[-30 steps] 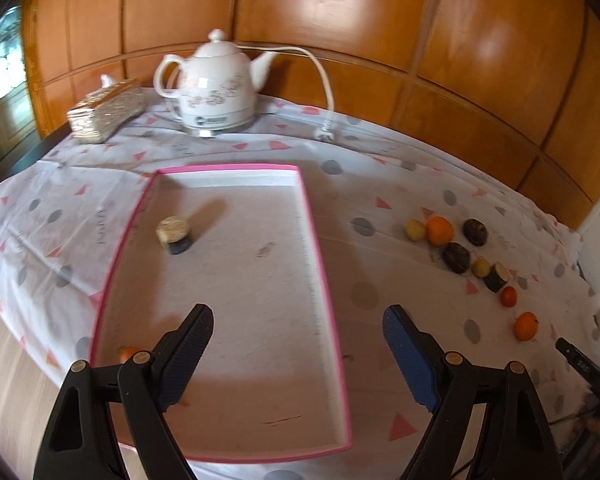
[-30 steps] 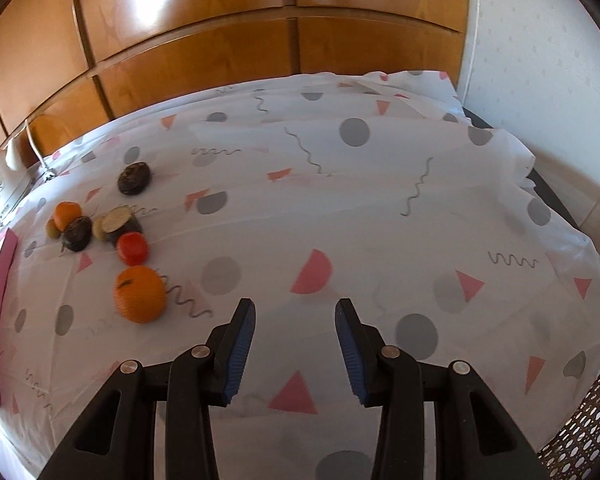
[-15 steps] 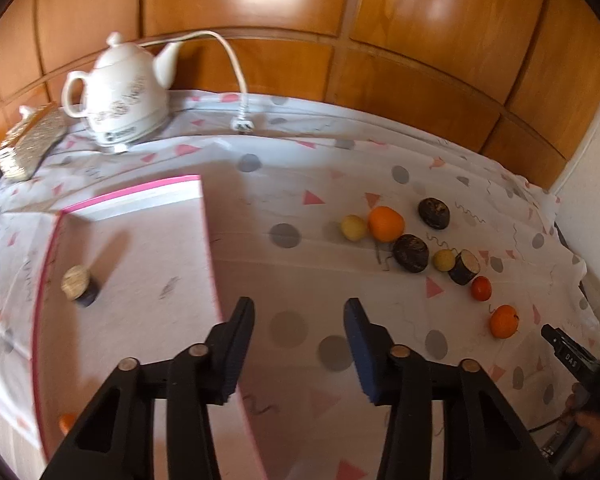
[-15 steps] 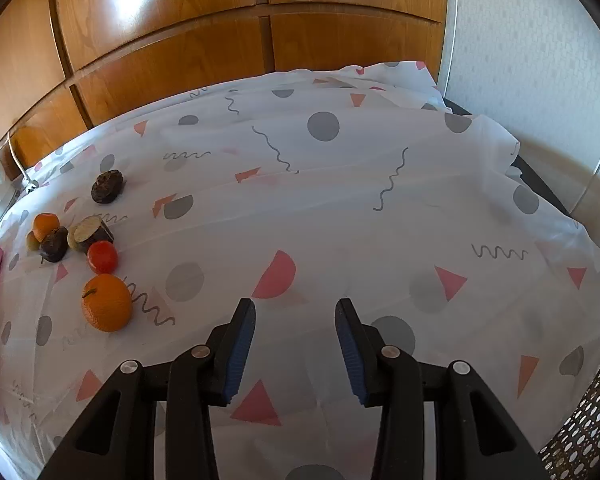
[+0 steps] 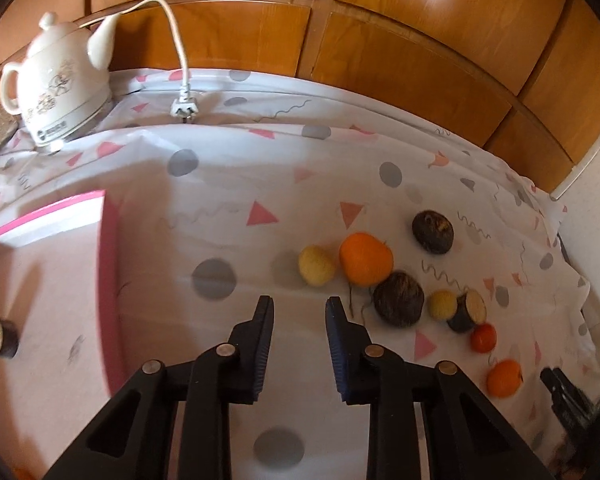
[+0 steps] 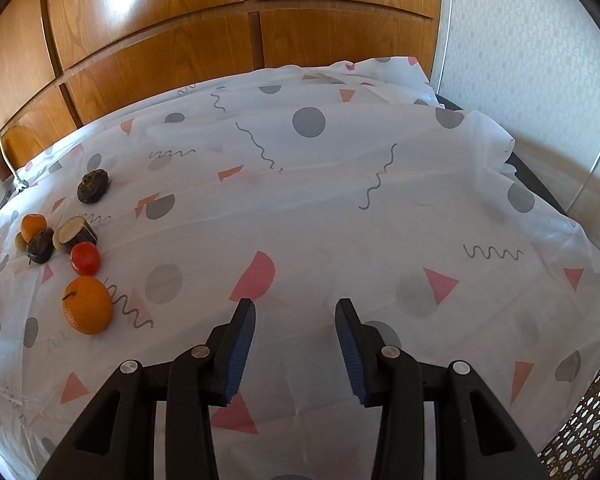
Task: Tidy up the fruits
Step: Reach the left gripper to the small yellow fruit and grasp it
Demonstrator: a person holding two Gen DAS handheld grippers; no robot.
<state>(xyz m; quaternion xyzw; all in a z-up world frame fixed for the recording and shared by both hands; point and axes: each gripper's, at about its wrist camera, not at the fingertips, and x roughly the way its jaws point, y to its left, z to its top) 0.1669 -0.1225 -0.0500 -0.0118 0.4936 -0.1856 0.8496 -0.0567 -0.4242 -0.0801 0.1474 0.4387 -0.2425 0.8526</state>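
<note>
Fruits lie loose on the patterned white table (image 5: 228,184), the small yellow round fruit (image 5: 317,265) nearest at one o'clock of the left tongs (image 5: 299,312), which have swung off the pink-rimmed white tray (image 5: 109,264), narrowed yet empty; right tongs (image 6: 295,316) spread, idle.

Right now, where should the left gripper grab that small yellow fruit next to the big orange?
Probably grip the yellow fruit across its round middle, coming from above. The left gripper is open just short of it, but the big orange touches its right side, leaving little room there.
</note>
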